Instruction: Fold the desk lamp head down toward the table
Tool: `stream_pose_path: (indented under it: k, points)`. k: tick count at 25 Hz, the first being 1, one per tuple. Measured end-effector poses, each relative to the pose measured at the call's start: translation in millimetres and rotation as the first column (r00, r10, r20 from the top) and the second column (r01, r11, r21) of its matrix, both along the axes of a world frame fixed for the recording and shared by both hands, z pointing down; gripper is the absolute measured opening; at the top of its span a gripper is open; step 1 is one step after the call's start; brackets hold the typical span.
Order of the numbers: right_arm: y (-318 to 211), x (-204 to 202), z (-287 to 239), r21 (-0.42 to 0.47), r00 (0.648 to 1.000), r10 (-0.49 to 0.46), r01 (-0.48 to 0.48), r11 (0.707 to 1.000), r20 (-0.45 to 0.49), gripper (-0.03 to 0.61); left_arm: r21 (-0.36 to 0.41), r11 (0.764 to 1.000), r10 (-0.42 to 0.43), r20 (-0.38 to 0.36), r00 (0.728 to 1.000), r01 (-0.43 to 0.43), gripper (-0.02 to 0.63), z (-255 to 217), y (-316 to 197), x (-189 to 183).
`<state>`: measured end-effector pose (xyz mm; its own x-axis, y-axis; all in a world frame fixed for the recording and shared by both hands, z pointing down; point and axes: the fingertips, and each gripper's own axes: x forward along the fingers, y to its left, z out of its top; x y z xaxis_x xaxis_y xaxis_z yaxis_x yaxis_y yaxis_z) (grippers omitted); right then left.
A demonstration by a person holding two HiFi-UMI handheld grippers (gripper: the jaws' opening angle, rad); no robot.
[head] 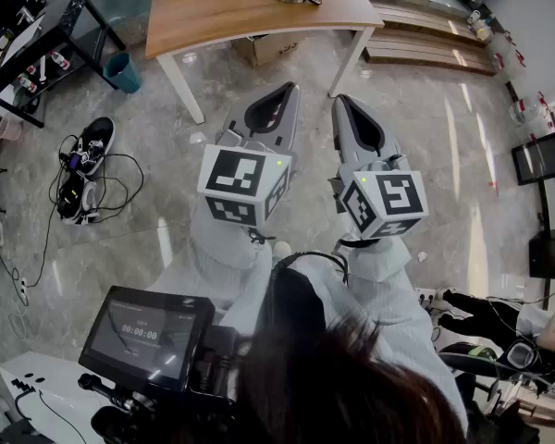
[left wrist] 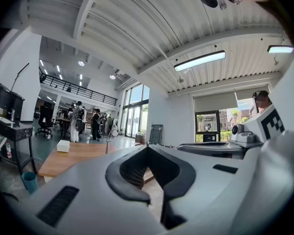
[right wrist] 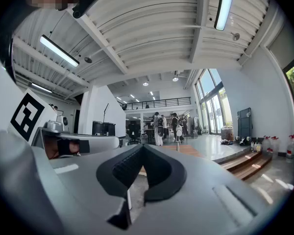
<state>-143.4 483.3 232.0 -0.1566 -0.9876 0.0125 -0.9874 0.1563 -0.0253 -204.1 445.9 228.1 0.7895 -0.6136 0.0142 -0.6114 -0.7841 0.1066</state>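
Colour rundown:
- pale grey plastic left gripper (head: 285,91), matching right gripper (head: 344,102), black ribbed pads inside both
- left marker cube (head: 243,185) and right marker cube (head: 386,203): white, black square patterns, tiny green light on each
- wooden table (head: 222,12), upper centre: warm brown top, white legs
- round teal bin (head: 123,72), upper left
- floor (head: 444,155): glossy grey, marbled veins
- black-and-white sneakers (head: 91,146), far left
- black monitor screen (head: 148,329), lower left

My left tool (head: 290,89) and right tool (head: 339,100) are grey with black pads (left wrist: 121,179). Each carries a white cube (head: 243,185) with black square markers. I wear white sleeves (head: 224,248).
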Motion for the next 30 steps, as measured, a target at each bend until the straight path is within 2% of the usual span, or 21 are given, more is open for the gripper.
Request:
stream_pose_path:
  k: [17,23,27,30]
  points:
    - [-19.8,7.6,4.6,0.000,1.000,-0.011,0.011,1.000,0.018,0.002,0.001,1.000,-0.003,0.004,1.000,0.003,0.000,4.9,-21.8,10.4]
    - [-28.5,24.2,11.2,-0.019,1.000,-0.016,0.016,1.000,0.018,0.002,-0.009,1.000,-0.011,0.009,1.000,0.012,0.000,11.5,-31.6,24.9]
    - [-48.9,39.0,13.7,-0.020,0.999,-0.017,0.018,1.000,0.034,0.002,-0.006,1.000,-0.014,0.025,1.000,0.014,0.001,13.9,-52.8,39.6]
    - [-81.7,50.3,17.9,-0.016,0.999,-0.015,0.016,1.000,0.033,0.002,-0.005,1.000,-0.015,0.023,1.000,0.015,0.002,19.4,-87.8,50.7]
